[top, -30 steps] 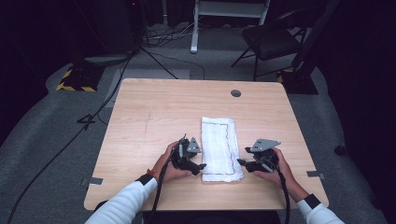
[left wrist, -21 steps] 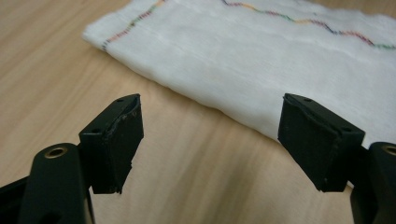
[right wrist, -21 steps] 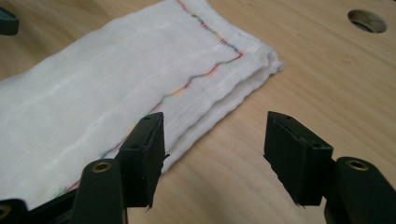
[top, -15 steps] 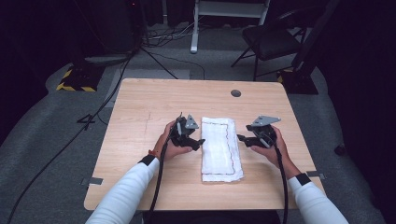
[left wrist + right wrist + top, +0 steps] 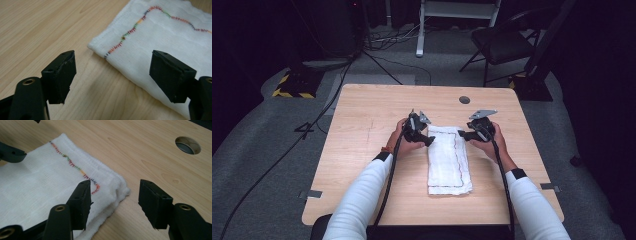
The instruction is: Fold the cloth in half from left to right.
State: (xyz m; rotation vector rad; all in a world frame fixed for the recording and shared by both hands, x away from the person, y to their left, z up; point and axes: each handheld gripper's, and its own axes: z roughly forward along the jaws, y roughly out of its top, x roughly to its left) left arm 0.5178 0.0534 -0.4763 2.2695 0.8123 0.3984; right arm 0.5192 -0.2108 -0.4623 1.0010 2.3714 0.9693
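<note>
A folded white cloth (image 5: 449, 159), soft woven gauze edged with wavy multicoloured stitching, lies flat mid-desk (image 5: 362, 115), long side running away from the person. The left hand-held gripper (image 5: 112, 75) and the right hand-held gripper (image 5: 113, 202) flank its far corners, jaws apart and holding nothing, the right pair just narrowing, probably to pinch both corners together.

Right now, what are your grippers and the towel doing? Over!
Left gripper open at the towel's far left corner. Right gripper open, jaws just closing in around the far right corner, not pinching yet. Towel folded flat on the table. Nothing in the way.
</note>
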